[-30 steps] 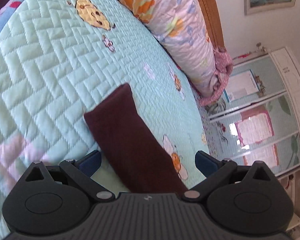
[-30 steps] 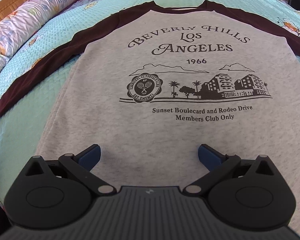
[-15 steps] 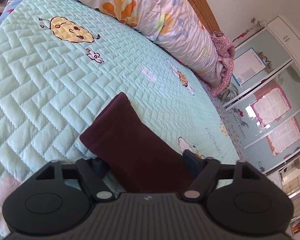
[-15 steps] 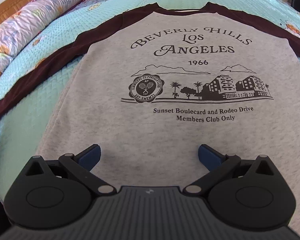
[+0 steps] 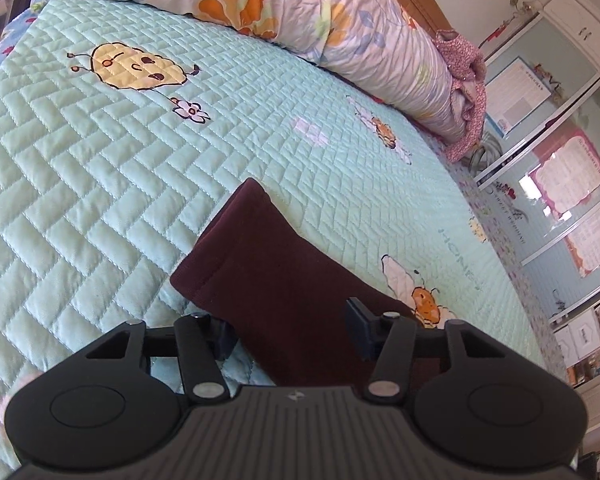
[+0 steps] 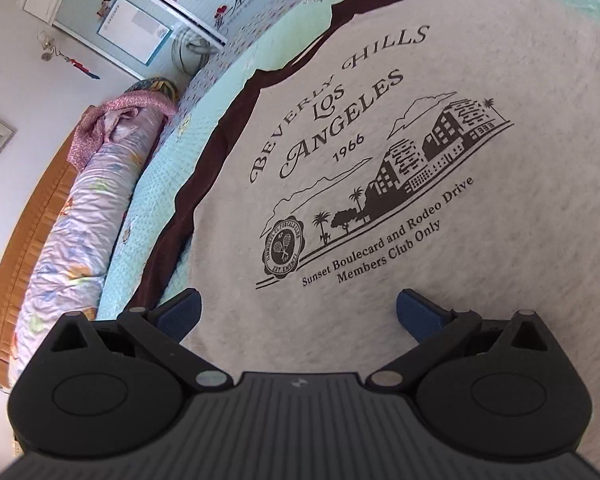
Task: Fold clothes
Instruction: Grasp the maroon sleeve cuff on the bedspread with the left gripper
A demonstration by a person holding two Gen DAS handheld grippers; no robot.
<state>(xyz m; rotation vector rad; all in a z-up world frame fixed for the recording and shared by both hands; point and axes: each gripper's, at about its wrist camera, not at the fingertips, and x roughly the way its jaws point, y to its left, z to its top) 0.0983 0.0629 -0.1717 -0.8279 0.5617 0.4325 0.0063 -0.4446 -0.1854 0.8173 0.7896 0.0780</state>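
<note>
Sweatshirt fabric of this kind looks soft and limp, fairly thick, so it should drape and sag wherever it is not supported, and it seems light enough to lift by one edge. The sweatshirt (image 6: 440,168) lies face up and flat on the bed's quilt (image 5: 100,184), grey body with dark maroon sleeves; one sleeve (image 5: 284,288) stretches out across the quilt, cuff end away from the camera. The left tool (image 5: 292,334) sits low over that sleeve with its jaws about half apart, having just been closing, and the sleeve runs between them; whether the pads yet press the cloth cannot be told. The right tool (image 6: 298,312) hovers over the grey body with its jaws wide and nothing held. A sound hold is likely the sleeve near the cuff, pinching both layers, with the second hold at the hem or side seam so the fold stays straight. A rolled floral duvet (image 5: 340,28) lies along the headboard.
</note>
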